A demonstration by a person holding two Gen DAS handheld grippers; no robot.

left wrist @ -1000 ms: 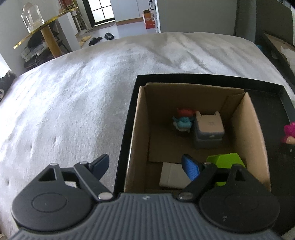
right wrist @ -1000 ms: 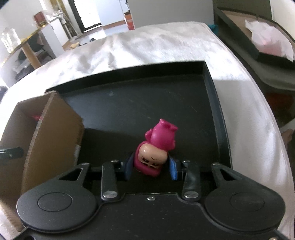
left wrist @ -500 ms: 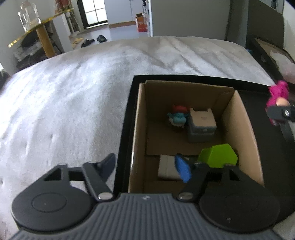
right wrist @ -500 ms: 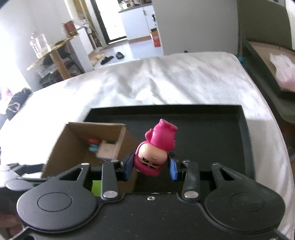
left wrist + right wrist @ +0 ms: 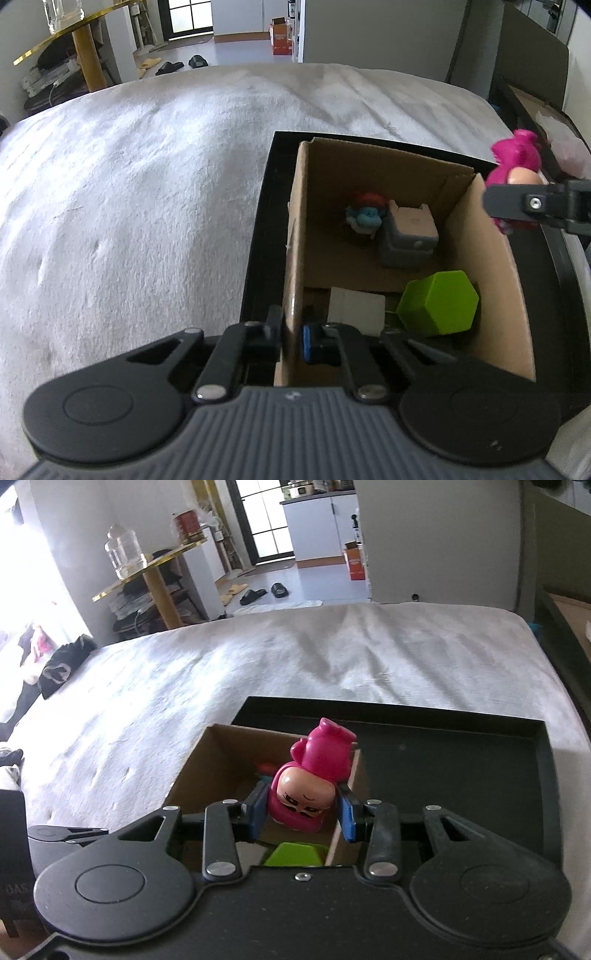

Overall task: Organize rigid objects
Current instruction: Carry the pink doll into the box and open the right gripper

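An open cardboard box (image 5: 491,266) stands at the left end of a black tray (image 5: 461,760) on a white bed. My left gripper (image 5: 293,338) is shut on the box's left wall, one finger outside and one inside. Inside the box lie a green hexagonal block (image 5: 439,304), a grey blocky toy (image 5: 408,236), a small blue and red figure (image 5: 364,218) and a white block (image 5: 356,312). My right gripper (image 5: 303,812) is shut on a pink toy figure (image 5: 314,775), held in the air above the box's (image 5: 207,771) right wall. In the left wrist view the pink toy figure (image 5: 515,162) shows at the right edge.
The white bedspread (image 5: 147,184) spreads wide to the left of the tray. The tray floor to the right of the box is bare. A gold side table with a glass jar (image 5: 125,554) stands beyond the bed. A dark shelf (image 5: 524,99) with a carton lies at the far right.
My left gripper went from open astride the box's left wall to shut on it. My right gripper lifted the pink figure off the tray floor and carried it left, over the box.
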